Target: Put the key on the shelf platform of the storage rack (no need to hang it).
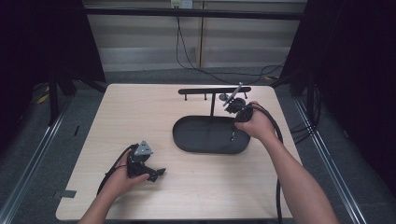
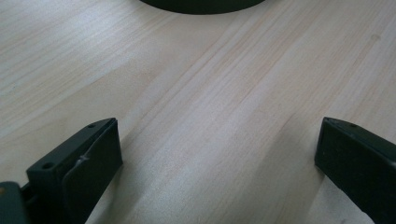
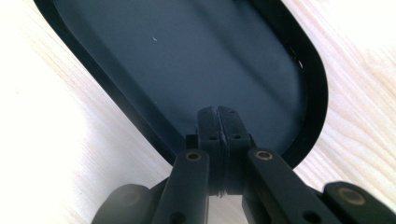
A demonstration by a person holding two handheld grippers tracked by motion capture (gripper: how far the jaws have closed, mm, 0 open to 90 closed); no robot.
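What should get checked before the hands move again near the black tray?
1. Right gripper jaws pressed together with nothing between them: ok.
2. Left gripper jaws wide apart, nothing between them: ok.
3. Tray lying flat on the table: ok.
4. Anything inside the tray: looks bare in the right gripper view, ok.
5. Right gripper over the tray's right end, beside the black stand; whether it touches the stand: cannot tell.
6. Left gripper resting low on the table, apart from the tray: ok.
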